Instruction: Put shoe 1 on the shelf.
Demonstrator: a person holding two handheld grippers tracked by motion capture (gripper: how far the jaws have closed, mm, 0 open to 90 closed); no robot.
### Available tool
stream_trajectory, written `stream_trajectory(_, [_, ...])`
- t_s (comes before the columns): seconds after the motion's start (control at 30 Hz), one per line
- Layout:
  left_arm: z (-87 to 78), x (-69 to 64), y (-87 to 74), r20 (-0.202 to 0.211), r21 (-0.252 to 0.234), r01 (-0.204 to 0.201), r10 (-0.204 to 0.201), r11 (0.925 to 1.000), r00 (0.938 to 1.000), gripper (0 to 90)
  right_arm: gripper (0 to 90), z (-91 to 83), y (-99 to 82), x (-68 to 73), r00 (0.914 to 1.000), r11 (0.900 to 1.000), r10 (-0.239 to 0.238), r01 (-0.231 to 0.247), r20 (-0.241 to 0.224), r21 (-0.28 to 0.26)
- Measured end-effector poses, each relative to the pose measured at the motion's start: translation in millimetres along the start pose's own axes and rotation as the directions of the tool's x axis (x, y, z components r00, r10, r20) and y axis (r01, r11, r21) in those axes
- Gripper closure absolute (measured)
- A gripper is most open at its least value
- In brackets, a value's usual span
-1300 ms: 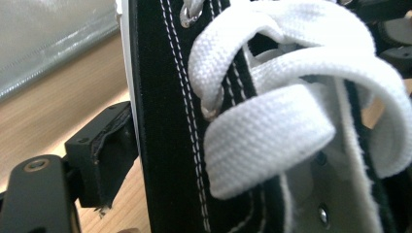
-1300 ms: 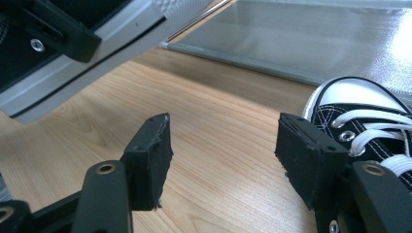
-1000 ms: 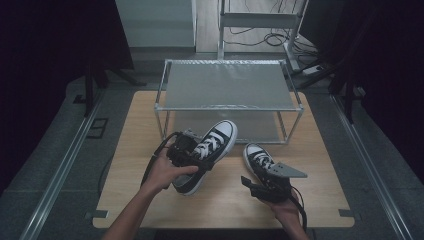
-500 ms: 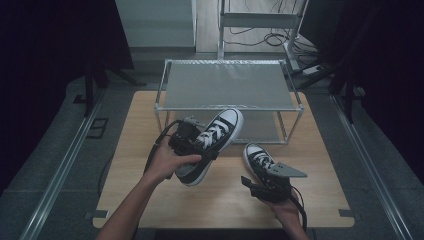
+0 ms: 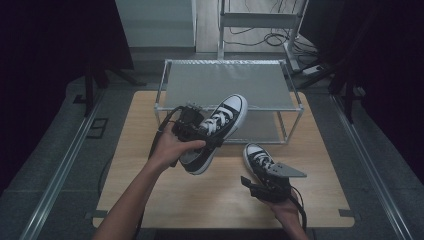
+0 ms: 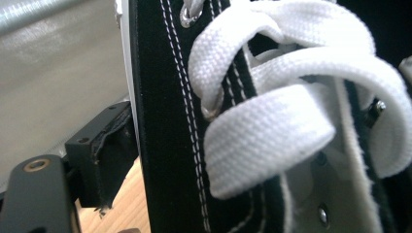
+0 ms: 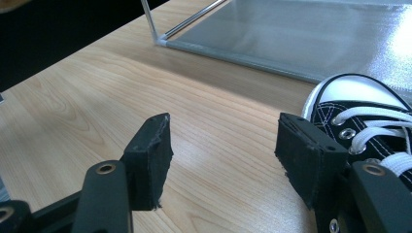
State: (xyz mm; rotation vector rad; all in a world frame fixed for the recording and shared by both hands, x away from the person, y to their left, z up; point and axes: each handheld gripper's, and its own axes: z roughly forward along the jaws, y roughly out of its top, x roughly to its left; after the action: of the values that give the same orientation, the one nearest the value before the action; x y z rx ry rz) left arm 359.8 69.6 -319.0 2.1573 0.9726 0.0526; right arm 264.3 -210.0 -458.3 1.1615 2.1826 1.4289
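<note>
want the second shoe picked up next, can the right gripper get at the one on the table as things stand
Probably yes. The right gripper stands open with nothing between its jaws, and the shoe on the table lies right beside one jaw, with bare table around it.

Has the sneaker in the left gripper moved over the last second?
Yes. The held sneaker in the left gripper has risen off the table, up toward the wire shelf.

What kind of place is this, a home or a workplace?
Probably a lab or recording workspace, not a home: a wooden table between floor rails, loose cables on the floor behind, dark curtains at the sides, and a bare metal shelf rack.
</note>
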Motion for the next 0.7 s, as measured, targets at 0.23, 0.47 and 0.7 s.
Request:
stream_trajectory(0.23, [-3.9,1.6,18.1,-0.009,-0.005,0.012,-0.012,0.9999,0.9999,15.3,38.1,-0.4,-0.1,0.1,1.0000,1.0000,0.000,0.000,0.001,0.002])
stream_trajectory(0.47, [-6.3,5.4,39.3,-0.042,-0.008,0.035,-0.035,0.9994,0.9985,15.3,38.1,-0.5,-0.1,-0.2,1.0000,1.0000,-0.002,0.002,0.002,0.000])
stream_trajectory(0.7, [-6.5,11.6,55.0,-0.071,-0.003,0.060,-0.060,0.9982,0.9957,15.3,38.1,-1.1,0.2,-0.9,1.0000,1.0000,-0.001,0.001,-0.002,0.003])
